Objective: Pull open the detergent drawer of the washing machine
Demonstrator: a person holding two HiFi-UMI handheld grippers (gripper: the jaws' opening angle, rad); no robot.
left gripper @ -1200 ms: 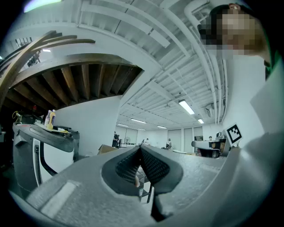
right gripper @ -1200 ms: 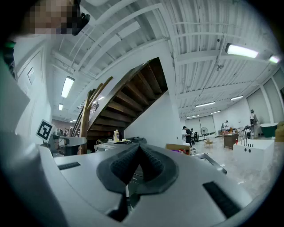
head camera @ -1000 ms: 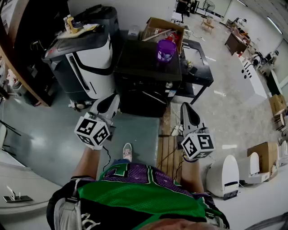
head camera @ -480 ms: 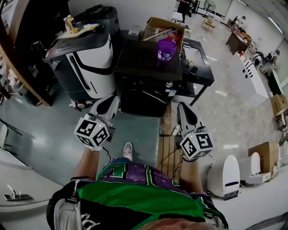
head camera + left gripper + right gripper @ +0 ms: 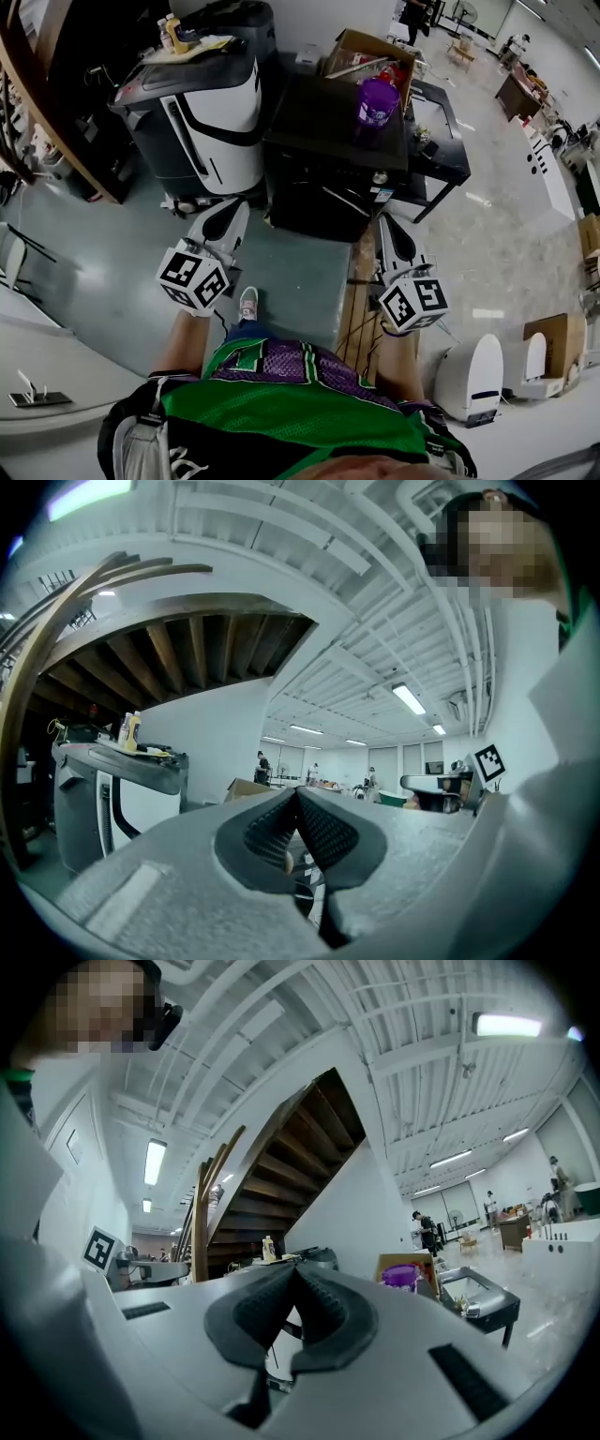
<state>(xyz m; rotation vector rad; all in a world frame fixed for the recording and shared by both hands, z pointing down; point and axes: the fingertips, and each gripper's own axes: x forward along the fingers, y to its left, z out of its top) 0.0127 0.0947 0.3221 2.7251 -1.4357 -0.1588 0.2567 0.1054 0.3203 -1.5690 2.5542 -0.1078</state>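
Observation:
The black washing machine [image 5: 333, 141] stands ahead of me with a purple tub [image 5: 377, 101] on its top. Its front panel [image 5: 323, 202] is dark and seen steeply, so I cannot make out the detergent drawer; a round knob [image 5: 380, 176] shows at the panel's right. My left gripper [image 5: 232, 210] hangs shut in front of the machine's left corner, short of touching it. My right gripper [image 5: 387, 225] is shut too, just before the right corner. In the left gripper view the gripper [image 5: 295, 803] holds nothing, and the same goes for the gripper [image 5: 293, 1279] in the right gripper view.
A white and black appliance [image 5: 202, 112] stands left of the washer with bottles on top. A cardboard box [image 5: 370, 52] sits behind and a black table [image 5: 441, 131] to the right. A wooden pallet [image 5: 361, 314] and cables lie underfoot. White units [image 5: 469, 370] stand at lower right.
The person has stepped forward: the washer and the appliance beside it now sit closer and lower in the head view. Both grippers went along toward the washer's front, still shut.

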